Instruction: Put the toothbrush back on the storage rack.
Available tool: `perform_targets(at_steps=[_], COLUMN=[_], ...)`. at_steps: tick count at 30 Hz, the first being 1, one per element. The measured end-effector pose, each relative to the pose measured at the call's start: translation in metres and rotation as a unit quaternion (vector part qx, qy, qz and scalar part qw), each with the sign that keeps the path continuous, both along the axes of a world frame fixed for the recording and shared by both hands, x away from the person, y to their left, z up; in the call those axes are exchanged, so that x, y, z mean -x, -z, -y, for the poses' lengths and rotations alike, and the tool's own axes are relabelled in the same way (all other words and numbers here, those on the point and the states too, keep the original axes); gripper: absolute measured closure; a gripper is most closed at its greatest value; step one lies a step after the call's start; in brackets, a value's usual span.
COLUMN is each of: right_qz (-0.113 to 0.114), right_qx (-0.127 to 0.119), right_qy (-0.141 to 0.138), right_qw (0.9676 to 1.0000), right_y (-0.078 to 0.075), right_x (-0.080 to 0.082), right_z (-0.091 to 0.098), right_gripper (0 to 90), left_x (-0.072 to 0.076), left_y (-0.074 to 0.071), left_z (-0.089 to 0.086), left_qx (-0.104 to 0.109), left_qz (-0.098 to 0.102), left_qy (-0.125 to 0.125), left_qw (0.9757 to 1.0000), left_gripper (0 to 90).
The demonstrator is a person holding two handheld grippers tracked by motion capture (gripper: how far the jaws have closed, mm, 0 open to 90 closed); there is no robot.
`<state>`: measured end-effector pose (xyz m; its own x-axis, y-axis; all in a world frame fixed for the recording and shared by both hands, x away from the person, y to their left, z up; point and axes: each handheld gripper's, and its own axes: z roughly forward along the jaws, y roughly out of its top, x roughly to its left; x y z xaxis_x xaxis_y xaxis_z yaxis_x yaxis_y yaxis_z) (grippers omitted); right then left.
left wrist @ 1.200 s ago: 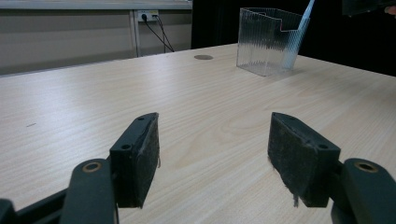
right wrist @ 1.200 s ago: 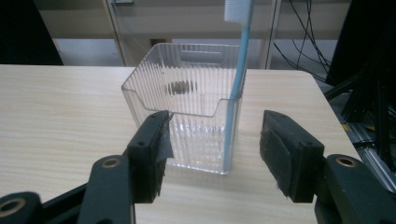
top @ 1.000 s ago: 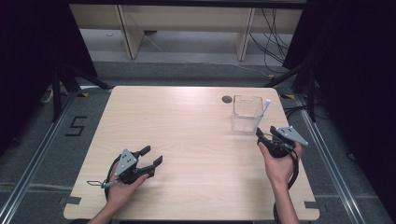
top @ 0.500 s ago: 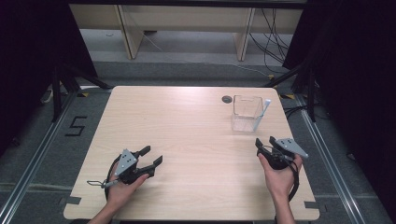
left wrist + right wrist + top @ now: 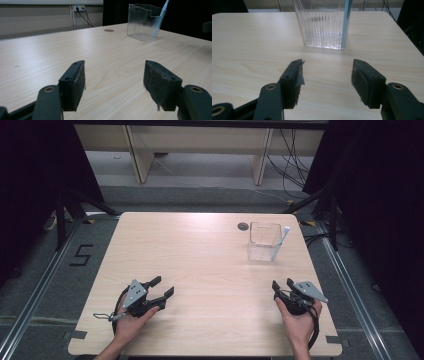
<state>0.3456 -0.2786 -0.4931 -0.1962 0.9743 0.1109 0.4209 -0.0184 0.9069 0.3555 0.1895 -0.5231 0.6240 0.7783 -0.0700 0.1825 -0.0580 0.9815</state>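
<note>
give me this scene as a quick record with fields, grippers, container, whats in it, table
left gripper: open, empty, low at the table's near left
right gripper: open, empty, near right, facing the container
container: clear ribbed plastic box, upright, far right of table
contents: one light blue stick leaning out over the container's right rim
table: light wood, small dark round disc left of the container

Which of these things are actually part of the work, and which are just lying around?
In use: clear ribbed container; light blue stick leaning in it; right gripper, open and nearest to it; left gripper, open.

Just there: dark round spot on the table.
</note>
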Motion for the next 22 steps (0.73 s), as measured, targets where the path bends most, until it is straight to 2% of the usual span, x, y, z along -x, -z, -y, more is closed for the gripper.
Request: perform_targets(at_steps=[1, 2, 3, 5, 6, 7, 12, 13, 16, 22], right_qz=[0.005, 0.000, 0.006, 0.002, 0.001, -0.003, 0.013, 0.006, 0.004, 0.009], right_qx=[0.012, 0.002, 0.005, 0.009, 0.002, 0.009, 0.006, -0.001, 0.012, 0.009], right_qy=[-0.006, -0.003, -0.004, -0.005, -0.016, -0.004, -0.009, -0.005, -0.009, -0.008], right_qw=[0.9999, 1.0000, 1.0000, 0.9999, 0.9999, 0.9999, 0.9999, 1.0000, 0.9999, 0.9999], right_y=[0.003, 0.005, 0.009, 0.011, 0.012, 0.012, 0.014, 0.014, 0.014, 0.014], right_x=[0.000, 0.001, 0.001, 0.001, 0.002, 0.003, 0.001, 0.002, 0.003, 0.003], right_z=[0.002, 0.000, 0.001, 0.002, 0.003, 0.003, 0.003, 0.002, 0.003, 0.003], right_gripper=[43.1, 43.2, 43.2, 43.2, 43.2, 43.2, 43.3, 43.3, 43.4, 43.4], left_x=[0.000, 0.000, 0.000, 0.000, 0.000, 0.000, -0.001, -0.001, 0.000, 0.000], left_y=[0.000, 0.000, 0.000, 0.000, 0.000, 0.000, 0.000, 0.000, 0.000, 0.000], left_z=[0.000, 0.000, 0.000, 0.000, 0.000, 0.000, -0.001, -0.001, -0.001, -0.001], left_qx=[0.000, 0.000, -0.001, -0.001, -0.001, -0.001, 0.002, 0.002, 0.002, 0.001], left_qz=[0.000, 0.000, 0.000, 0.001, 0.001, 0.001, -0.001, -0.002, 0.000, -0.001], left_qy=[0.000, 0.000, 0.000, 0.000, 0.000, 0.000, 0.000, 0.000, 0.000, 0.000], left_qw=[1.0000, 1.0000, 1.0000, 1.0000, 1.0000, 1.0000, 1.0000, 1.0000, 1.0000, 1.0000], left_gripper=[33.5, 33.5, 33.5, 33.5, 33.4, 33.4, 33.3, 33.3, 33.2, 33.3])
